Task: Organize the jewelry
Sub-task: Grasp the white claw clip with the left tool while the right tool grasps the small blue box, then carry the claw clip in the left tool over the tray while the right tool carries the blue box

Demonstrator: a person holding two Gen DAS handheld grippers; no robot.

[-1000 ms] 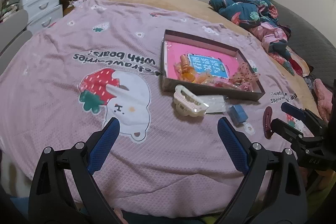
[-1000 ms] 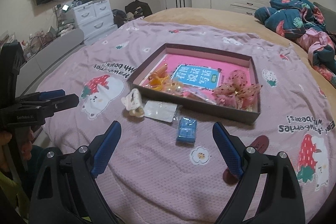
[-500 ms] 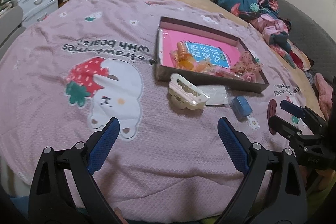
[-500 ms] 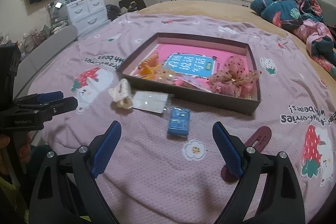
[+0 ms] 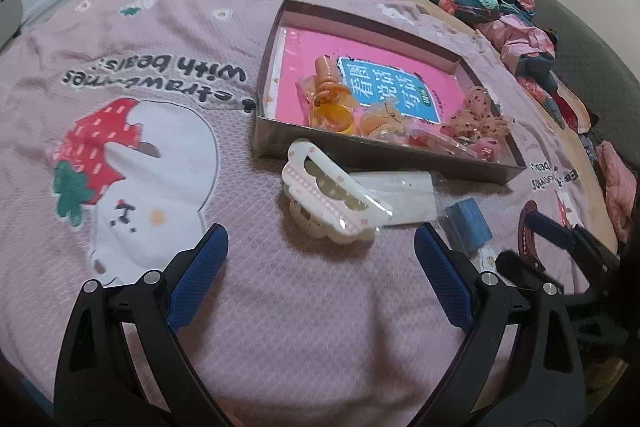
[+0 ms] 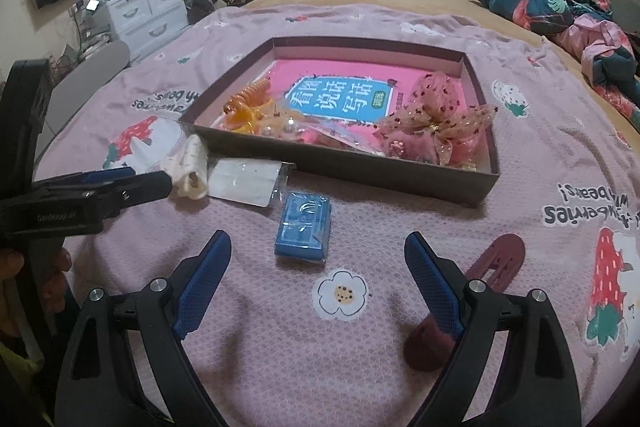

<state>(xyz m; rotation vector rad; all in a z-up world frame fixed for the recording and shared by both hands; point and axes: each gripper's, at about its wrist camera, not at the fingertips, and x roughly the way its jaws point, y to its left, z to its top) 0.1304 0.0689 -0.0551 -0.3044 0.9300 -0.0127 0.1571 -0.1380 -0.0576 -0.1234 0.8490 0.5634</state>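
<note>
Both claws, left claw (image 5: pixel 320 251) and right claw (image 6: pixel 318 255), are hovering apart and empty over the bed (image 6: pixel 280 347); cream hair clip (image 5: pixel 328 199) and blue box (image 6: pixel 304 227) are lying just near of the tray (image 6: pixel 360 175).

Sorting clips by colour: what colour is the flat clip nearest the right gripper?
Dark maroon clip; right wrist view shows it best.

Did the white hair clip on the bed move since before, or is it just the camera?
No. The white hair clip still lies against the box's near wall, beside the clear packet. It only looks bigger because the left gripper came closer.
</note>
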